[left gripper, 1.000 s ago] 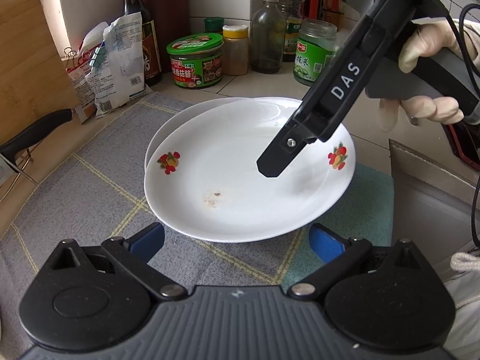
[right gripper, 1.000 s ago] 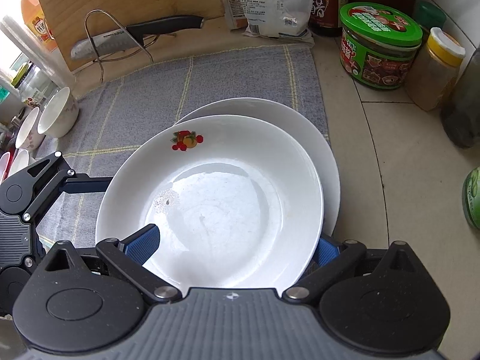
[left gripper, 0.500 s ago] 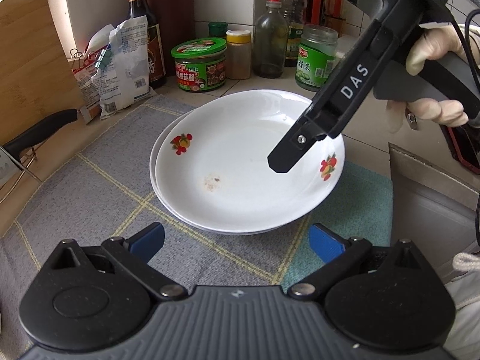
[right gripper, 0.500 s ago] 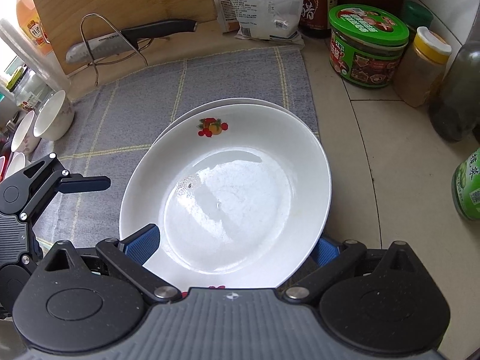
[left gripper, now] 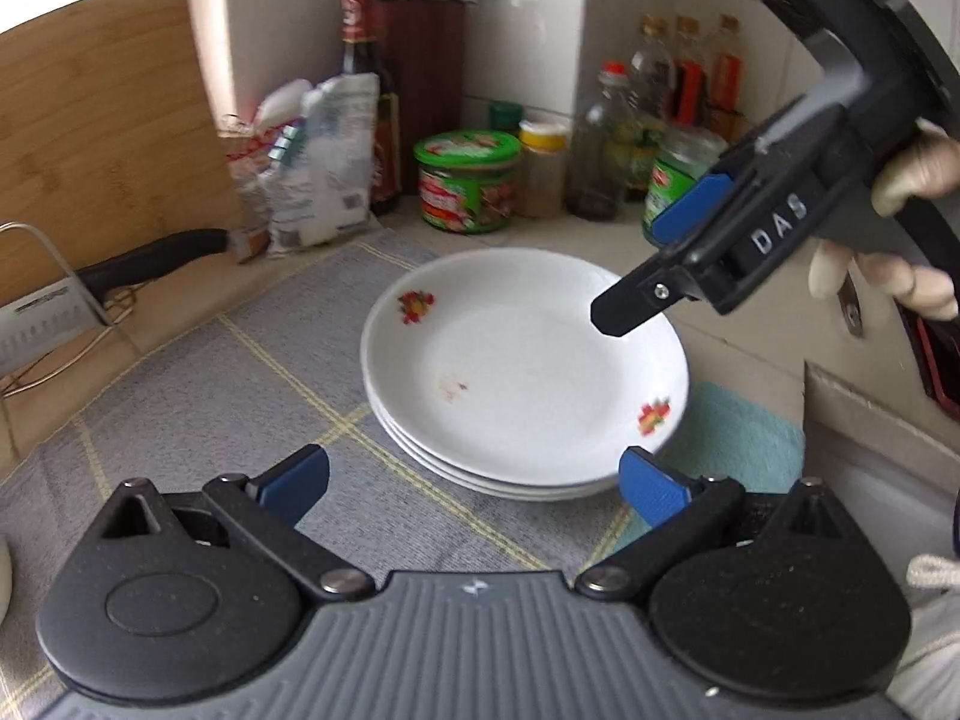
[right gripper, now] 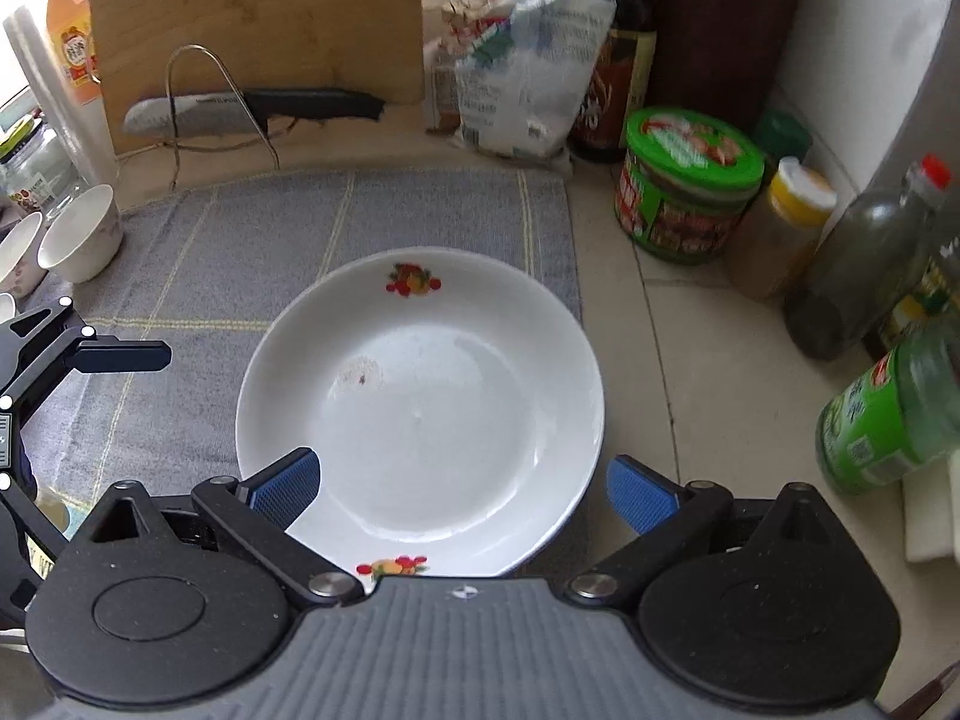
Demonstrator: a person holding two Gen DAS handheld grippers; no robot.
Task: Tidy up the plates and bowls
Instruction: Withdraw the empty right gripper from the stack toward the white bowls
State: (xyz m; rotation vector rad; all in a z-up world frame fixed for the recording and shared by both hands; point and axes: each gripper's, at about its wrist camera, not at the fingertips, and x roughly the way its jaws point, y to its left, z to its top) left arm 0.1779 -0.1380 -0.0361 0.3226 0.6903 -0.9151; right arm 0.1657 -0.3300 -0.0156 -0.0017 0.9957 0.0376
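A stack of white plates (left gripper: 522, 372) with fruit prints sits on the grey mat (left gripper: 252, 396); the top plate also shows in the right wrist view (right gripper: 432, 408). My left gripper (left gripper: 474, 480) is open and empty, just short of the stack's near edge. My right gripper (right gripper: 462, 486) is open and empty, lifted above the stack's near rim; it shows in the left wrist view (left gripper: 678, 258) raised over the plates' far right side. Small white bowls (right gripper: 81, 234) stand at the mat's left edge.
Jars and bottles line the back wall: a green-lidded jar (right gripper: 684, 186), a yellow-lidded jar (right gripper: 780, 228), a dark bottle (right gripper: 864, 264) and a green jar (right gripper: 894, 408). A cleaver on a wire rack (right gripper: 240, 111) and a cutting board (right gripper: 258, 12) stand behind the mat.
The top plate has settled squarely onto the stack. My right gripper has let go of it and lifted up and back. My left gripper has drawn back from the plates.
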